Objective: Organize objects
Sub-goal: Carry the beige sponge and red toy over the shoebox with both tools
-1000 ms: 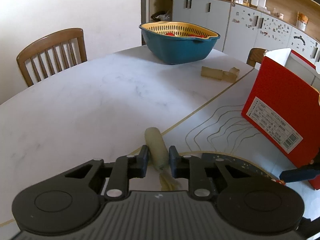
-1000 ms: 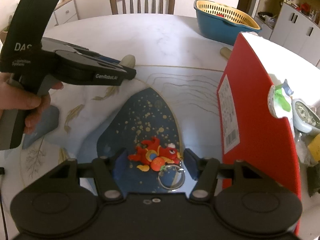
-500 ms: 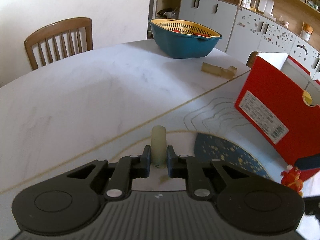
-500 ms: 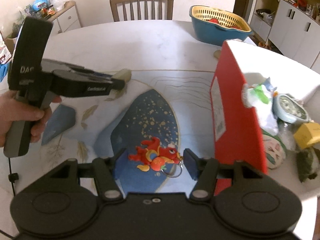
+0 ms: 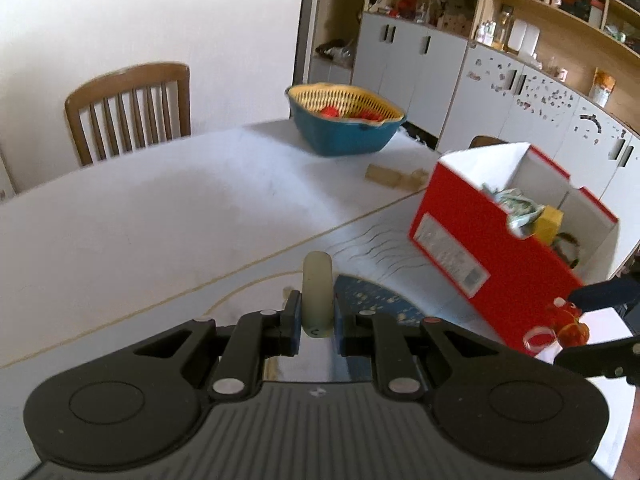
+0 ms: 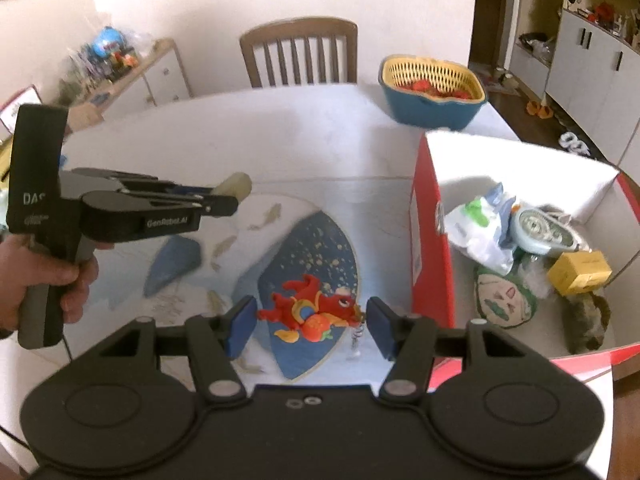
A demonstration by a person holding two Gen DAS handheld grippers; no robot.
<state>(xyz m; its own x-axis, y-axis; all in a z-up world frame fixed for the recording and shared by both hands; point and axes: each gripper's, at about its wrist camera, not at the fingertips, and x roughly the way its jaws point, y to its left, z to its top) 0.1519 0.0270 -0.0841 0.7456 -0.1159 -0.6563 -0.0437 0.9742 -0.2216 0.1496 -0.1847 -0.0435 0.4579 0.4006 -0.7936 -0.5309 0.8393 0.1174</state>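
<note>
Up close, pale waxy cylinder [image 5: 317, 294]; rounded tip

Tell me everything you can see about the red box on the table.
The red box is an open-topped cardboard carton, red outside and white inside, with a white printed label on one long side. It stands on the table, beside the blue patterned area. Inside lie a crumpled white-and-green packet, a small yellow box and other clutter. Neither gripper touches it.

Left tool [image 5: 316, 320] pinched shut and raised, right tool [image 6: 308, 322] gripping with fingers wide, left hand [image 6: 52, 280] clasping its handle
</note>
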